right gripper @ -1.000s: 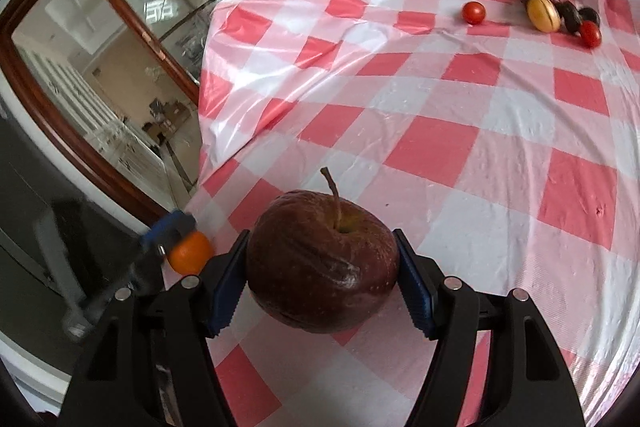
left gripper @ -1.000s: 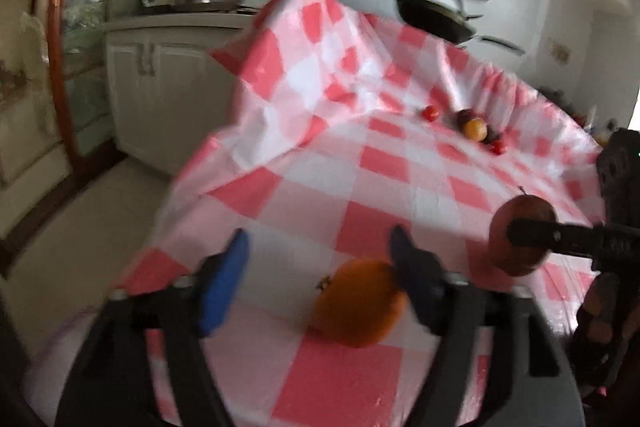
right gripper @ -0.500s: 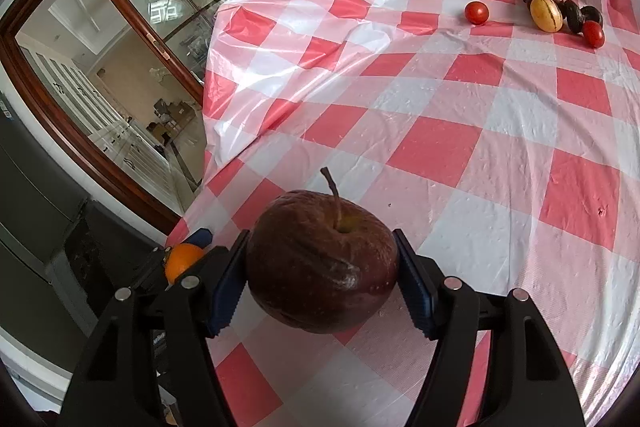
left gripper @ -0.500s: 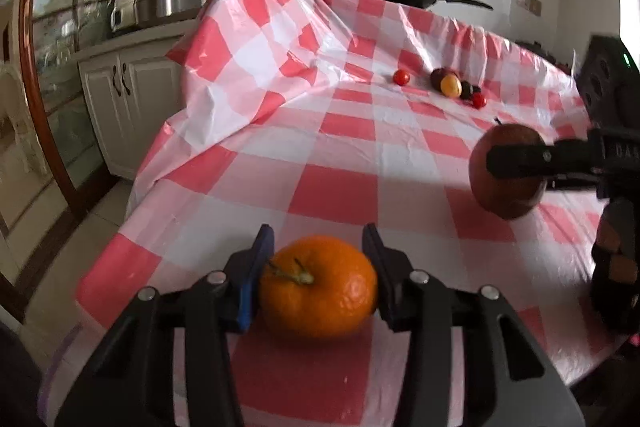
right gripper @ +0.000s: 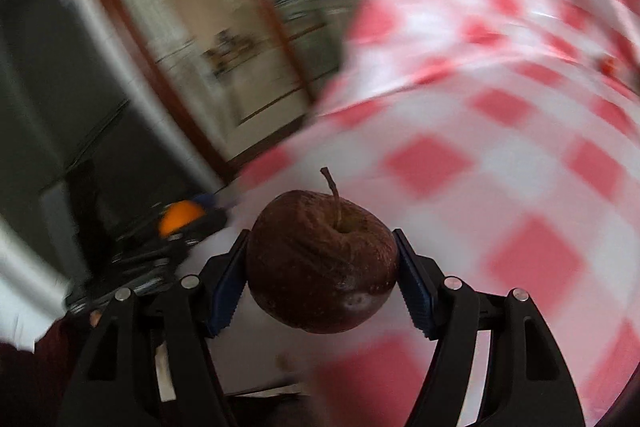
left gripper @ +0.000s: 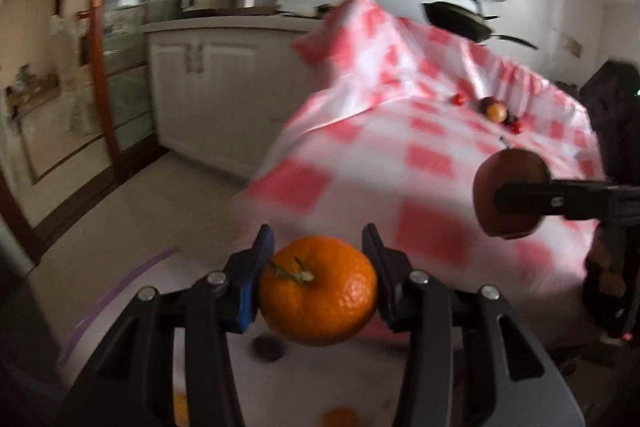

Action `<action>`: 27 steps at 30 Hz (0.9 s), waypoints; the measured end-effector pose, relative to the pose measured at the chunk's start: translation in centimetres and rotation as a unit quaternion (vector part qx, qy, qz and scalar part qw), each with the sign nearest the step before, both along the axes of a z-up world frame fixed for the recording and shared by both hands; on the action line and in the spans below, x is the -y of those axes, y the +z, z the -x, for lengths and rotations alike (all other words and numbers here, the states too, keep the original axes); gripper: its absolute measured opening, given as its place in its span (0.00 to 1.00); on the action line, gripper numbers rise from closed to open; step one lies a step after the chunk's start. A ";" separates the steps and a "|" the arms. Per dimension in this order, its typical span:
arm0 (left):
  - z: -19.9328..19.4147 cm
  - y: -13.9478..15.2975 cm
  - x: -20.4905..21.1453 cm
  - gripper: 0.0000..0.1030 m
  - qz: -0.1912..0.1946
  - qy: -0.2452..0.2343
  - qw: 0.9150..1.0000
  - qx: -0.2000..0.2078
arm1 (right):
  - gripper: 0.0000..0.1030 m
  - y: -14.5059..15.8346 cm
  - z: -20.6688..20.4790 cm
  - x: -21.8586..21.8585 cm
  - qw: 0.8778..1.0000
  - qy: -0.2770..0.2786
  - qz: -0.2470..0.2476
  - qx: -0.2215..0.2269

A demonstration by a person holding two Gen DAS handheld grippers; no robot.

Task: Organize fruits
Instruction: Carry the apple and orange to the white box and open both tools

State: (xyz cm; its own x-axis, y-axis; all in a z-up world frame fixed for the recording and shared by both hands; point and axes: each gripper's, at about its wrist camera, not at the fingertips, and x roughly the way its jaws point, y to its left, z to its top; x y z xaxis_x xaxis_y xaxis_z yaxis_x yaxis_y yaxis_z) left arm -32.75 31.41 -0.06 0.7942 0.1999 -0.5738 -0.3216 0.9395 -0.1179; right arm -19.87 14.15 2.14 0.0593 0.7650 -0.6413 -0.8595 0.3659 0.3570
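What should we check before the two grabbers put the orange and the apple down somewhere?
1. Left gripper has the orange between its pads: ok.
2. Right gripper clamps the apple: ok.
3. Both fruits are lifted off the checked tablecloth: ok.
4. The two grippers are apart, not bumping: ok.
5. A place to put the fruits: cannot tell, the bottom of both views is blurred.
6. Other small fruits wait at the far end of the cloth: not ok, not yet sorted.

Two wrist fisheyes, close behind own tongs, angled down; shared: checkered tablecloth [left gripper: 432, 163], each other's fruit.
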 end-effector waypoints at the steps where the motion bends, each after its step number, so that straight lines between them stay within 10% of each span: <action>1: 1.0 -0.6 -0.5 0.45 -0.006 0.012 1.000 -0.012 | 0.65 -0.1 1.0 -1.0 1.000 0.023 0.003 0.002; 8: 3.5 -9.4 -5.2 0.45 0.010 0.096 0.978 -0.187 | 0.65 -6.3 11.5 -9.9 0.966 0.217 0.126 0.051; 16: 2.1 -15.3 -9.1 0.45 0.083 0.141 0.934 -0.317 | 0.65 -18.4 13.4 -14.3 0.912 0.251 0.315 0.075; 21: 1.5 -16.4 -8.8 0.46 0.051 0.142 0.921 -0.358 | 0.66 -18.8 13.6 -14.3 0.904 0.263 0.327 0.087; 27: 1.6 -14.6 -9.1 0.76 0.063 0.151 0.927 -0.337 | 0.84 -15.7 13.4 -13.5 0.921 0.250 0.282 0.097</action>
State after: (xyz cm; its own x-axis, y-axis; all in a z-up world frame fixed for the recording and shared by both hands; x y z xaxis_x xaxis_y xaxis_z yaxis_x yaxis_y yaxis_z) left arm -34.37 40.53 -14.67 0.1650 0.2515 -0.9537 -0.6078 0.7874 0.1026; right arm -33.31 27.62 -13.54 -0.0547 0.2762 -0.9595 -0.9985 -0.0134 0.0531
